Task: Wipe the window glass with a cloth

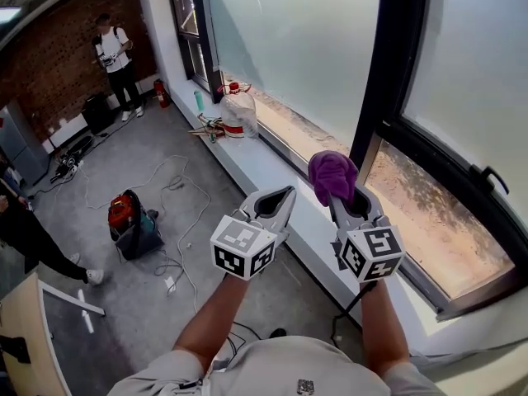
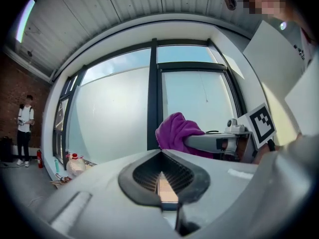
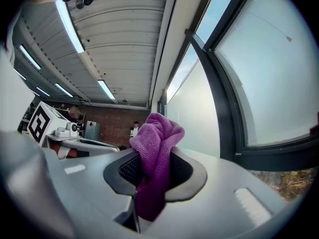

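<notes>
A purple cloth [image 1: 332, 174] is bunched up in my right gripper [image 1: 341, 195], whose jaws are shut on it; the cloth [image 3: 155, 148] sticks out above the fingertips of that gripper [image 3: 153, 172]. It is held near the dark window post [image 1: 386, 73], short of the frosted window glass [image 1: 305, 40]. My left gripper [image 1: 279, 201] hovers just to the left at the same height, shut with nothing in it. From the left gripper [image 2: 162, 172] I see the cloth [image 2: 174, 131] in front of the post and the glass [image 2: 114, 113].
A white sill [image 1: 272, 172] runs under the window. On it stand a big water bottle [image 1: 238, 110] and small clutter. A black window handle [image 1: 492, 178] is at the right. On the floor lie a red bag [image 1: 132, 221] and cables. A person [image 1: 115, 56] stands by the brick wall.
</notes>
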Available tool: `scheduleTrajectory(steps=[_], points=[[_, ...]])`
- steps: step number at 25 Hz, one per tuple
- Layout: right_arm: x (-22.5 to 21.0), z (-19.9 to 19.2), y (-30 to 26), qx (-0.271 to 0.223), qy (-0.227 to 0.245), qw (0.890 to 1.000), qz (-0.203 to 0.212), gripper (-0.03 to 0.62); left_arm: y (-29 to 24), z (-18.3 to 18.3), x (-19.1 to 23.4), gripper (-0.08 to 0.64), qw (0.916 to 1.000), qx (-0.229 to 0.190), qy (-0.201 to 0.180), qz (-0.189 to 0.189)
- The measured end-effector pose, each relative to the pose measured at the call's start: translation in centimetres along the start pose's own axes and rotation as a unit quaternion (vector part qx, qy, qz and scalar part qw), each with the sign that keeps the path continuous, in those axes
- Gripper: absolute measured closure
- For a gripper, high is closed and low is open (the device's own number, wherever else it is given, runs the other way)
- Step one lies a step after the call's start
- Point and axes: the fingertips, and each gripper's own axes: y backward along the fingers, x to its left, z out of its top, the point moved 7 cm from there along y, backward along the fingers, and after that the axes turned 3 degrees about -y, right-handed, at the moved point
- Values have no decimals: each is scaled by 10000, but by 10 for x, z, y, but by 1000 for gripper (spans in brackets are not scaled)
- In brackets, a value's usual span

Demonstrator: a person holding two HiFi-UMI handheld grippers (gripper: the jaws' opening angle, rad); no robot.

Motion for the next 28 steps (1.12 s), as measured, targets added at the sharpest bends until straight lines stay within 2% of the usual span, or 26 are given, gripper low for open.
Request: scheduleTrajectory(steps=[6,11,15,21,25,28], points=[[-37,5,36,12,110,9970,-768,479,-45,8,-31,558,9965,-105,-176,-812],[-61,13,85,87,284,9838,-1766,479,-85,18,-64,558,9832,-199,-263,-1797],[-69,18,122,184,431,9683,-2452,479,-106,25,-90,558,9686,-333,-271,-2451],[-83,29,180,279,563,9375,-3422,479,-131,34,-135,558,9428,-483,-286,-3286],[-98,40,217,235,609,9176,-3921,479,-147,42,-168,558,9270,-531,-327,-3698],[-111,45,239,205,627,9065,-4171,479,-160,48,-187,558,9195,-561,-374,-3873]])
